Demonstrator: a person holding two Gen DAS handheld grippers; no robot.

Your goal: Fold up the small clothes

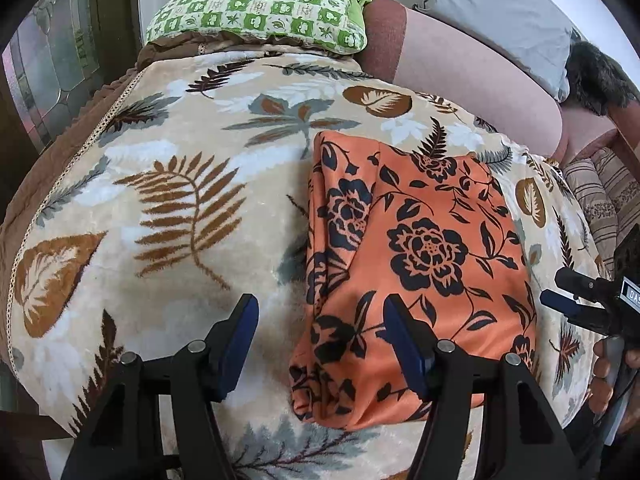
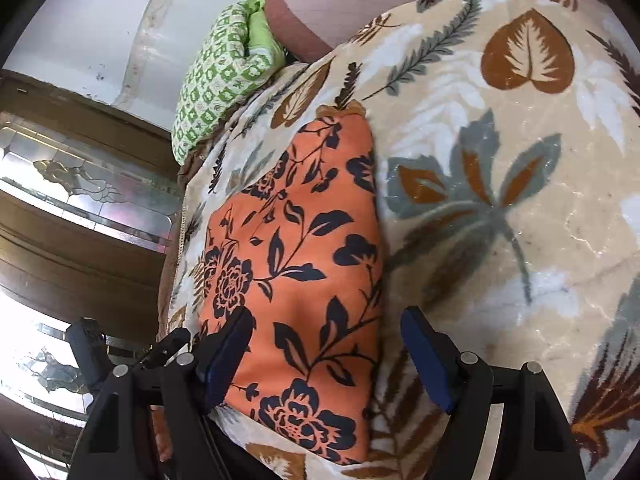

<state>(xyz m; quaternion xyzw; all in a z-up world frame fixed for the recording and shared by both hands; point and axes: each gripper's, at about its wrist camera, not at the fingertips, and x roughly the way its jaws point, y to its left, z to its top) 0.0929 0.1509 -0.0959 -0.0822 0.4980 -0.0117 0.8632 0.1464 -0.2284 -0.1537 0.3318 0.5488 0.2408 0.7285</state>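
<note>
Left gripper (image 1: 320,320) and right gripper (image 2: 326,340) — both angled downward (jaws spread, gripping nothing).

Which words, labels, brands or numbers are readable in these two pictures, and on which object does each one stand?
"DAS": white letters on a small dark label on the right claw's body, cut off by the picture's edge, so the word is incomplete.
Green checked pillow: some squares hold small marks, too small and blurred to read.
Orange flowered cloth and leaf-print blanket: patterns only, no text.
</note>
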